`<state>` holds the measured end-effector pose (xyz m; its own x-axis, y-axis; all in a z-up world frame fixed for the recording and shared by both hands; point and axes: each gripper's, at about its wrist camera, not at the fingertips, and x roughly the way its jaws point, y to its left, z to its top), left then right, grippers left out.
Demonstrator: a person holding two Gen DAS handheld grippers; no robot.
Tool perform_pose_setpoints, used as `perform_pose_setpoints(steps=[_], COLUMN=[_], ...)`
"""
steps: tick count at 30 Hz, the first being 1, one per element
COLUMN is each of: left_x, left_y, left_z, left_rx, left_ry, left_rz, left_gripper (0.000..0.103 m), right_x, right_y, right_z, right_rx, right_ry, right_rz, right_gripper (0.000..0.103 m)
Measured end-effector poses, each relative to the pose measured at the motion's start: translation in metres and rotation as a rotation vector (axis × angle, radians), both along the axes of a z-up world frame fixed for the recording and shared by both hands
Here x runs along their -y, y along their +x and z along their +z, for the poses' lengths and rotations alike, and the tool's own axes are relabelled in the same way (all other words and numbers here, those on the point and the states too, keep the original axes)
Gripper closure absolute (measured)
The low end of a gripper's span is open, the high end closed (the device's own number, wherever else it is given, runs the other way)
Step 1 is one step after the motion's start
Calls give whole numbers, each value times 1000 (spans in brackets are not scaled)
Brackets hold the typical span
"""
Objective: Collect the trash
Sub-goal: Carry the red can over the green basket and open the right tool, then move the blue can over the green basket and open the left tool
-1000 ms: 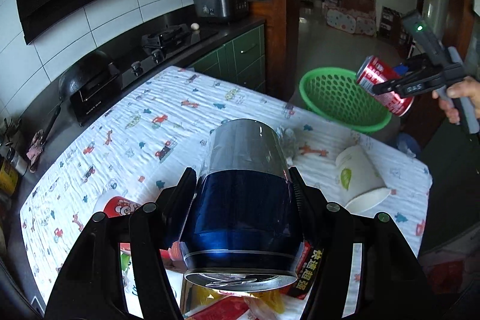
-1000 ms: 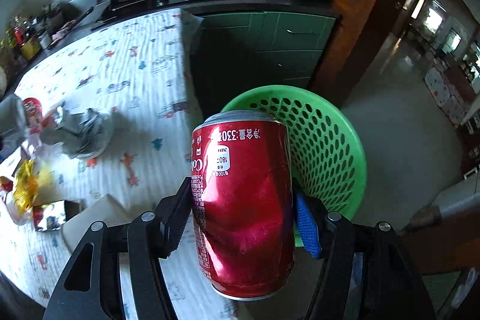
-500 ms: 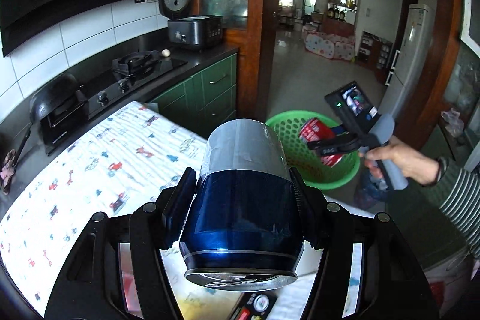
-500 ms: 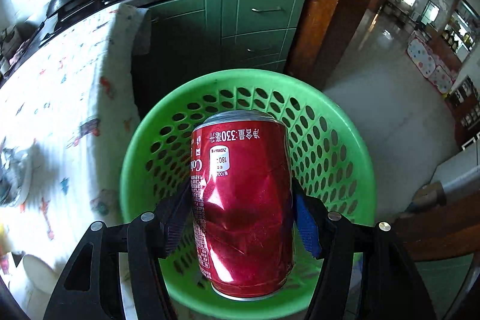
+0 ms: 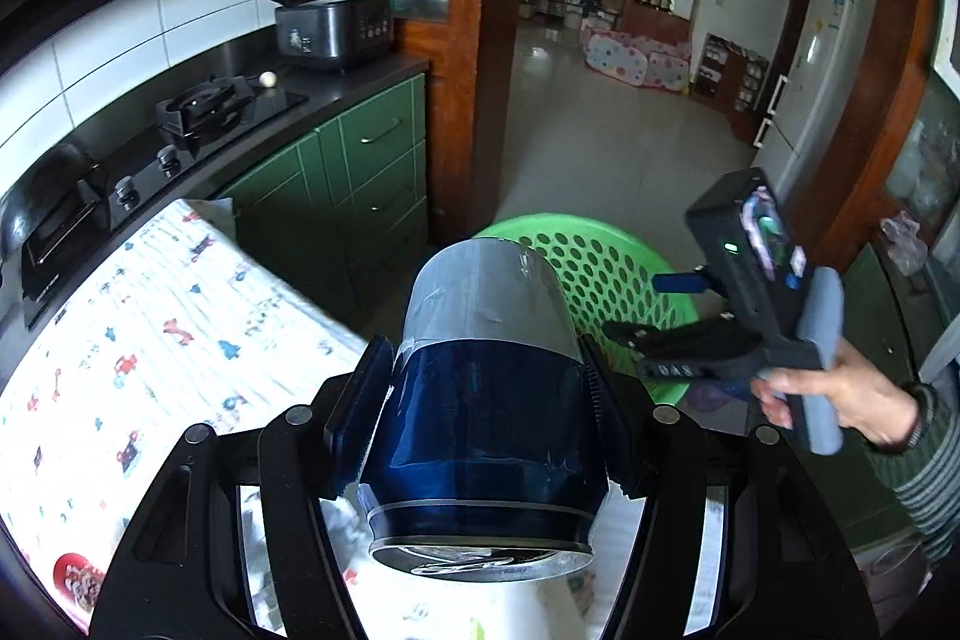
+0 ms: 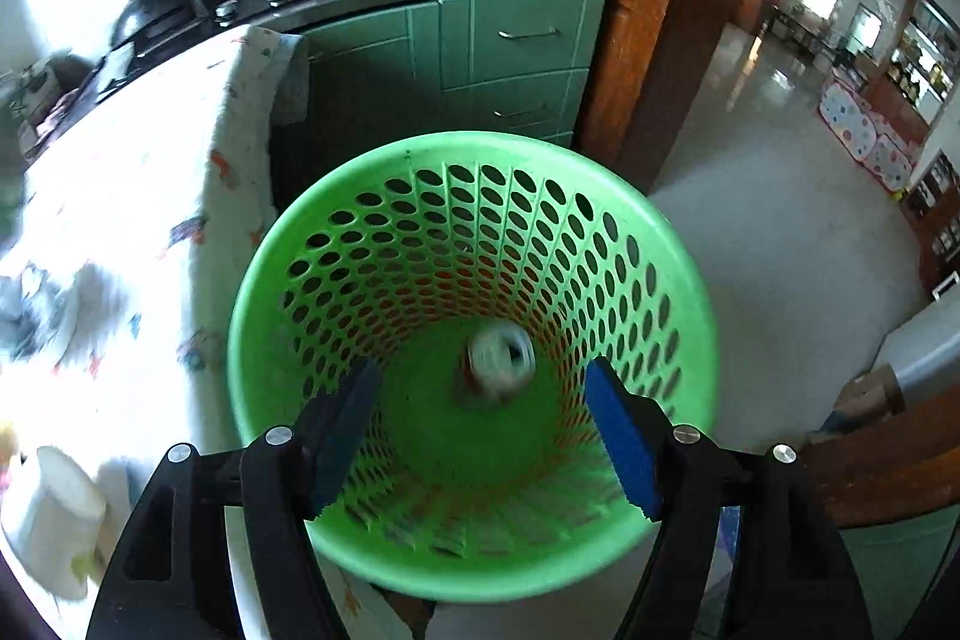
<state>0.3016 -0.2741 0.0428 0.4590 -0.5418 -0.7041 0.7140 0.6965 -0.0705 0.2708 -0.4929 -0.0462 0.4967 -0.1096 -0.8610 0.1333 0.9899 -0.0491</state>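
My left gripper [image 5: 483,388] is shut on a dark blue and silver can [image 5: 486,400], held above the table edge and pointed toward the green perforated basket [image 5: 606,268]. My right gripper [image 6: 483,382] is open and empty, directly over the green basket [image 6: 678,280]. The red can [image 6: 498,361] lies blurred at the basket's bottom, its silver end facing up. The right gripper also shows in the left wrist view [image 5: 654,316], over the basket's right rim.
The table with a printed cloth [image 5: 138,316] is to the left of the basket. A white paper cup [image 6: 54,520] and crumpled trash [image 6: 36,304] lie on it. Green cabinets [image 6: 510,46] and a stove counter stand behind. A wooden door frame [image 6: 666,16] is at right.
My right gripper opened and the red can dropped into the green basket. My left gripper carried the blue can farther toward the basket.
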Motion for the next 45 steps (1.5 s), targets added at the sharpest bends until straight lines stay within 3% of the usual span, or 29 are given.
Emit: perform_pose_setpoints(steps=[12,22,27,36,45], left_x=[72,96,98,60,-30], left_y=[10,13,16,-5,-27], left_z=[-15,-24,-22,0,31], left_rx=[-51,-72,-81,-7,57], left_ry=[-13,-24,-55,-62,-67], left_rz=[-26,-3,15,22,123], left_gripper=[42,40,31,30,27], right_x=[4,5,4,-22,-93], right_y=[-66,-92,-97,-117,-131], right_z=[31,36,34,44,62], right_rx=[40,54,49,72,75], right_ry=[-57,-55,-52,-14,93], right_rz=[37,39,41,58,143], right_gripper=[30,28,28,28,28])
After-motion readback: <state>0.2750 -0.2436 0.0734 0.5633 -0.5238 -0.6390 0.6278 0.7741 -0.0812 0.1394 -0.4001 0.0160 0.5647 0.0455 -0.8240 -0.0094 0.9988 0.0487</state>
